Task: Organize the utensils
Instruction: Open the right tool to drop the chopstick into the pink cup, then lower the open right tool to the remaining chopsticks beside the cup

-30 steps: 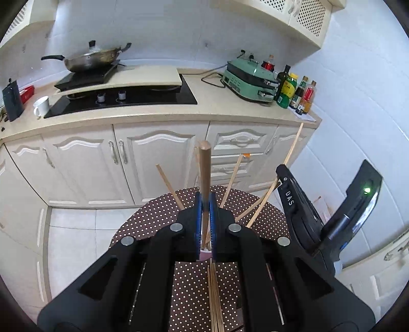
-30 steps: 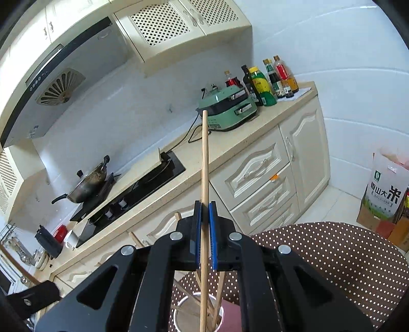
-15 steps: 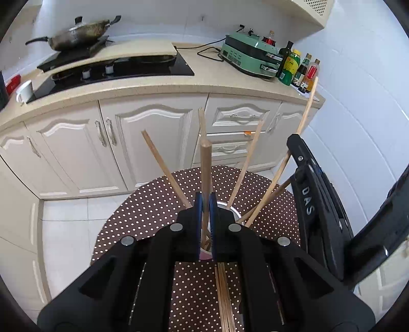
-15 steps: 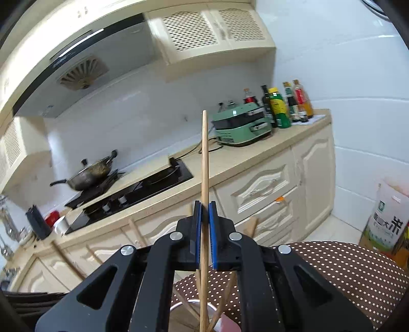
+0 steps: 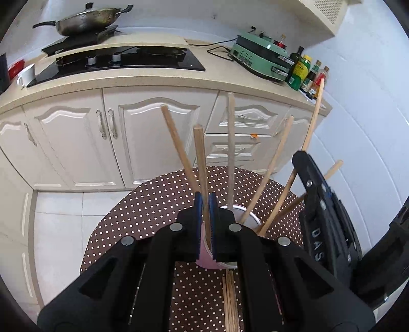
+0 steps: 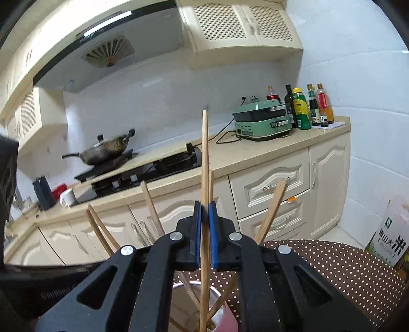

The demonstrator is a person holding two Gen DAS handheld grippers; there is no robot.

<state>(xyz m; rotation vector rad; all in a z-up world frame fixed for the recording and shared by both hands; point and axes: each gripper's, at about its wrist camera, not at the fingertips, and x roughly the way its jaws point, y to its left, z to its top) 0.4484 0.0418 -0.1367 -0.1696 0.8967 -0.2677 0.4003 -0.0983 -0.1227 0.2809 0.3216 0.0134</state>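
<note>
A pink cup with a steel rim (image 5: 245, 217) stands on the brown dotted tablecloth (image 5: 143, 204); several wooden chopsticks lean in it. My left gripper (image 5: 205, 204) is shut on one chopstick (image 5: 200, 158) whose lower end goes into the cup. My right gripper (image 6: 205, 212) is shut on another chopstick (image 6: 204, 153), held upright with its lower end inside the cup (image 6: 219, 309). The right gripper's black body shows at the right of the left wrist view (image 5: 322, 217). More chopsticks (image 5: 230, 301) lie flat on the cloth below the cup.
Cream kitchen cabinets and counter (image 5: 153, 81) stand behind the round table. On the counter are a black hob, a wok (image 5: 87, 20), a green appliance (image 5: 263, 56), bottles (image 5: 304, 71) and a white mug (image 5: 25, 75). A rice bag (image 6: 391, 237) stands on the floor.
Both grippers have come lower and closer to the cup, each still holding its chopstick. The left wrist view tilted down; the chopsticks in the cup look nearer.
</note>
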